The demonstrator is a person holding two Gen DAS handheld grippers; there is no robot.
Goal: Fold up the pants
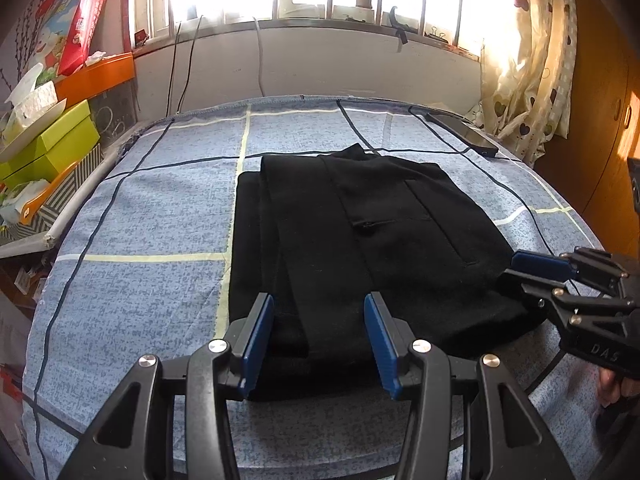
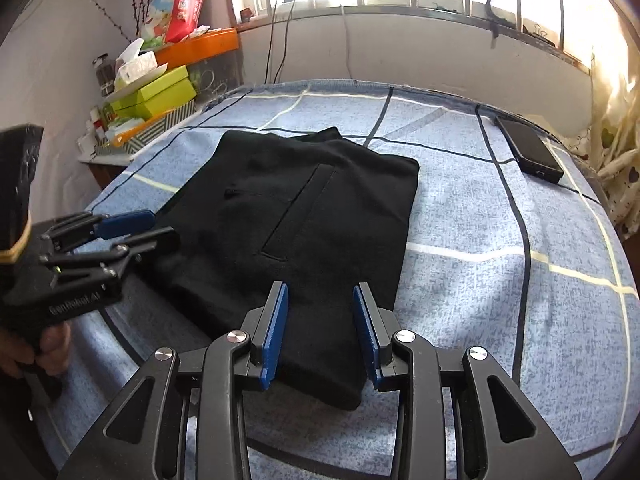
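Black pants (image 1: pixel 360 248) lie folded into a flat rectangle on the blue checked bed sheet (image 1: pixel 152 220); a back pocket faces up. They also show in the right wrist view (image 2: pixel 296 216). My left gripper (image 1: pixel 320 320) is open and empty, hovering over the pants' near edge. My right gripper (image 2: pixel 320 312) is open and empty over the near right corner of the pants. In the left wrist view the right gripper (image 1: pixel 520 270) sits at the pants' right edge. In the right wrist view the left gripper (image 2: pixel 160 226) sits at their left edge.
A black phone (image 1: pixel 464 134) with a cable lies at the sheet's far right corner, also in the right wrist view (image 2: pixel 528 154). Stacked green boxes (image 1: pixel 52 140) and an orange shelf (image 1: pixel 100 76) crowd the left side. A window wall stands behind and a curtain (image 1: pixel 528 60) hangs on the right.
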